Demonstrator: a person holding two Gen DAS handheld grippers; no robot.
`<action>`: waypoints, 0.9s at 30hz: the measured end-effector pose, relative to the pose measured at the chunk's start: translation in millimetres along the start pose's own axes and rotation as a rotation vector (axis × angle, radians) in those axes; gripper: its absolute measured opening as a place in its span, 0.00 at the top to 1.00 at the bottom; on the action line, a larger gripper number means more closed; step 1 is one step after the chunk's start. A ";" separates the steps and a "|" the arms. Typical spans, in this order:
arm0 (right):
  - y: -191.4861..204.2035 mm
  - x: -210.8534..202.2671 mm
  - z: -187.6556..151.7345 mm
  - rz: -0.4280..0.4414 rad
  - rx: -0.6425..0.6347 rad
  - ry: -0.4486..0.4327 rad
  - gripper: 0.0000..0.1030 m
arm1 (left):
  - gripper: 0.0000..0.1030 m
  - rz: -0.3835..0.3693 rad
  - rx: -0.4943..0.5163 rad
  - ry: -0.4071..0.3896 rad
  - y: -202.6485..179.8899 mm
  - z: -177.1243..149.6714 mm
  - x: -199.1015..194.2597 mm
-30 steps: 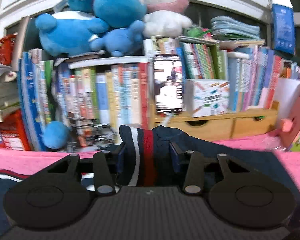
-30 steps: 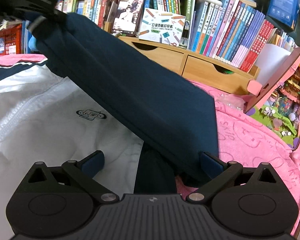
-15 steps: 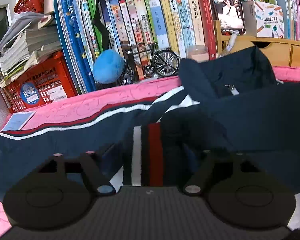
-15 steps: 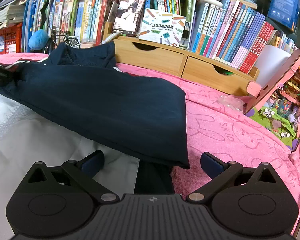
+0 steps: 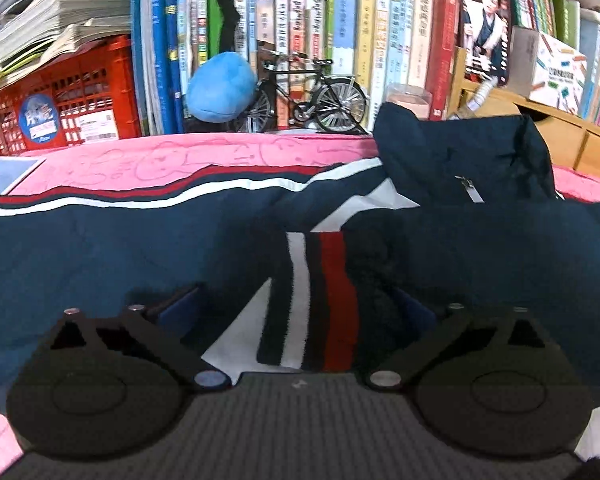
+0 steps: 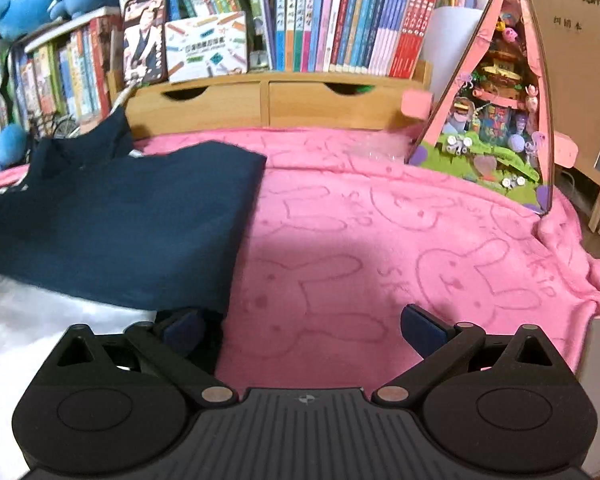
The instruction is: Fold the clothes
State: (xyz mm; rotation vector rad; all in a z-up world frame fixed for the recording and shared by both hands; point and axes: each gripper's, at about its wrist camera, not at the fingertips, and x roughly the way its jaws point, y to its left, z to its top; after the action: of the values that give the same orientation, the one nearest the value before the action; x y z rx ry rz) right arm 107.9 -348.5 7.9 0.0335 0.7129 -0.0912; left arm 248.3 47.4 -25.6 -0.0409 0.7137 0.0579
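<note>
Between left jaws, striped cuff (image 5: pixel 316 304).

Beyond the fingers, a pink blanket (image 6: pixel 380 232) printed with rabbit outlines. Farther off, upright books (image 5: pixel 384 28) in a row, with a red crate (image 5: pixel 72 100) off to the left under stacked papers (image 5: pixel 52 20). Ahead, a blue plush ball (image 5: pixel 222 86) beside a model bicycle (image 5: pixel 308 100). To the right, a wooden drawer unit (image 6: pixel 276 104), a pink triangular dollhouse (image 6: pixel 496 116), and a phone (image 6: pixel 145 38) propped upright.
</note>
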 end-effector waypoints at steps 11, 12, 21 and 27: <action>150.4 60.2 79.8 0.275 -0.093 -0.054 0.17 | 0.00 -0.008 0.022 0.008 -1.5 0.2 0.3; 163.9 79.4 83.7 0.290 -0.090 -0.018 0.18 | 0.00 -0.011 0.026 0.009 -0.6 0.0 0.1; 64.4 154.5 96.0 -0.122 0.095 0.030 0.01 | 0.00 -0.011 0.039 0.013 0.5 -0.6 0.0; 32.6 132.5 107.8 -0.265 0.148 0.024 0.03 | 0.00 -0.014 0.041 0.014 0.1 -0.8 0.7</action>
State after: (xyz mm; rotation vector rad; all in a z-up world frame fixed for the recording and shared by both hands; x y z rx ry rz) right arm 281.0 -332.3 2.6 0.0818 0.7304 -0.3979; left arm 248.3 47.5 -26.7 -0.0072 0.7280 0.0302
